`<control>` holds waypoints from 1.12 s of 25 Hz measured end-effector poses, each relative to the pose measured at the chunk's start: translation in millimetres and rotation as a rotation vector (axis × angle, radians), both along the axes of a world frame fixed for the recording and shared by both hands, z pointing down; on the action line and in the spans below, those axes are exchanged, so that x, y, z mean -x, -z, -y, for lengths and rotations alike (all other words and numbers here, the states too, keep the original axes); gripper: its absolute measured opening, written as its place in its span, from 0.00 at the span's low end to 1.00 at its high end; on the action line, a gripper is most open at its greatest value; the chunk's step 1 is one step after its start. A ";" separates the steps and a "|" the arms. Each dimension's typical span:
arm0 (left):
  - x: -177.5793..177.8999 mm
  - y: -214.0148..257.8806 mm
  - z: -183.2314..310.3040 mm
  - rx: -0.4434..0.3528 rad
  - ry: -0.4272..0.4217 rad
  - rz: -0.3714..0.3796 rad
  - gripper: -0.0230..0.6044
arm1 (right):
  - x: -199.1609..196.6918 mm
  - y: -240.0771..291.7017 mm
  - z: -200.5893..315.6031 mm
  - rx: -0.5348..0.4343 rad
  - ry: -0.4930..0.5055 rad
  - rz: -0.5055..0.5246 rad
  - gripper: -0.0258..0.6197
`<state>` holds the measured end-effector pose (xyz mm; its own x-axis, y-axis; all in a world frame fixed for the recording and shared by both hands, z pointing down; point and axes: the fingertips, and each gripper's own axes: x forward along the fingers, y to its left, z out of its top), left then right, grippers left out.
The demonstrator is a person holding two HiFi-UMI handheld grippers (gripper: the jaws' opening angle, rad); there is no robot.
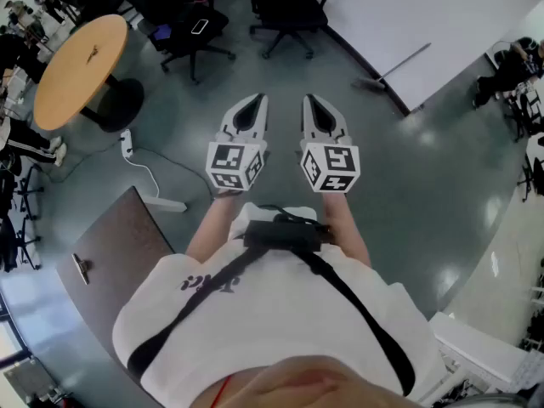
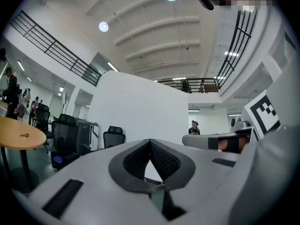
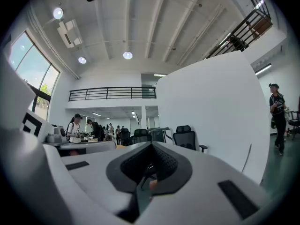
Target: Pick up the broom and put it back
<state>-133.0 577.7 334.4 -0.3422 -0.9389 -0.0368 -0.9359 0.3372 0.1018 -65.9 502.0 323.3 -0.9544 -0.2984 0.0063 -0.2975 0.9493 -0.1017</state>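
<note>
Holds left gripper (image 1: 253, 102) and right gripper (image 1: 311, 102) shut, empty, well short of broom (image 1: 393, 68) leaning on partition (image 1: 442, 15), handle slanting up-right along it, nearer right gripper.

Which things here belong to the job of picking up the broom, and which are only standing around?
Job: long-handled broom by the white partition wall; left gripper and right gripper, both shut, empty.

Lying about: round wooden table; black office chairs; white power strip on the floor; grey desk.
</note>
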 end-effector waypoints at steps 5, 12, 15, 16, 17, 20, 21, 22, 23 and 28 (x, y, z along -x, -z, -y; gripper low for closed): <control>13.9 -0.8 -25.5 -0.006 0.004 -0.011 0.06 | 15.0 -5.4 -26.5 0.004 0.014 -0.008 0.05; 29.6 -19.0 -30.0 -0.005 0.023 -0.061 0.06 | 33.3 -17.3 -34.7 0.055 0.069 -0.010 0.05; 32.4 -26.2 -15.4 -0.004 0.013 -0.077 0.06 | 35.6 -25.0 -21.6 0.074 0.066 -0.010 0.05; 34.5 -26.6 -10.2 -0.005 0.011 -0.077 0.06 | 38.0 -28.1 -16.0 0.077 0.066 -0.011 0.05; 37.9 -25.9 -5.2 -0.006 0.014 -0.073 0.06 | 42.0 -30.2 -9.9 0.080 0.071 -0.009 0.05; 43.3 -20.0 23.7 -0.016 0.027 -0.052 0.06 | 46.5 -27.2 23.2 0.076 0.078 0.009 0.05; 41.5 -18.1 38.9 -0.023 0.019 -0.046 0.06 | 43.9 -24.3 40.0 0.071 0.067 0.017 0.05; 39.8 -16.3 54.0 -0.031 0.008 -0.041 0.06 | 41.3 -20.9 56.6 0.064 0.053 0.026 0.05; 39.4 -14.5 67.7 -0.038 -0.002 -0.037 0.06 | 40.2 -17.0 71.4 0.057 0.041 0.036 0.05; 34.2 -11.1 134.4 -0.042 -0.049 -0.026 0.06 | 36.1 -9.1 130.5 0.052 0.010 0.067 0.05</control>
<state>-167.2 443.4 345.5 -0.2969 -0.9524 -0.0685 -0.9481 0.2855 0.1398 -102.1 371.5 332.5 -0.9563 -0.2895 -0.0423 -0.2786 0.9452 -0.1703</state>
